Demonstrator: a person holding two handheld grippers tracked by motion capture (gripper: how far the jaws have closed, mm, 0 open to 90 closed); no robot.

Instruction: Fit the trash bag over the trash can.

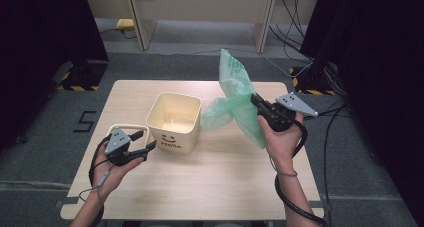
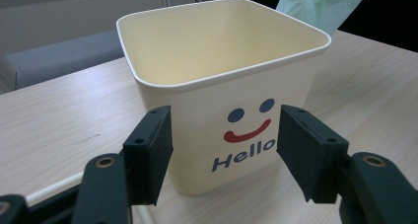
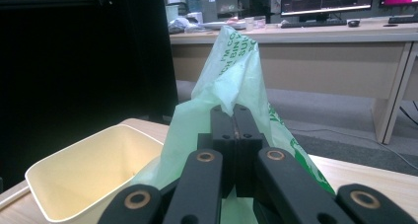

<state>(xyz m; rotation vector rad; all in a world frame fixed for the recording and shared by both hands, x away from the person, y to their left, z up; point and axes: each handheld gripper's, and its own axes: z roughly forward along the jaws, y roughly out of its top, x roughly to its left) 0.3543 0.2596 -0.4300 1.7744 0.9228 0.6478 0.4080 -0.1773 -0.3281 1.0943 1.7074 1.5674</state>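
A square cream plastic bin (image 1: 173,122) with a smiley face and "Hello" printed on its front stands near the middle of the pale wooden table (image 1: 215,187); the left gripper (image 1: 141,146) sits just beside its front left corner with jaws spread wide and nothing between them; the right gripper (image 1: 256,103) is clamped tight on a thin, crumpled green plastic bag (image 1: 235,94), held up in the air just right of the bin. My guess is the bag is meant to line the bin; the film is limp and bunched, so it could slip from the pinch, or the light bin could slide or tip if the bag drags on its rim while nobody steadies it. I can't find the bag's mouth; its printed lettering is only partly readable; a pale frame (image 1: 111,129) behind the left gripper is half covered.
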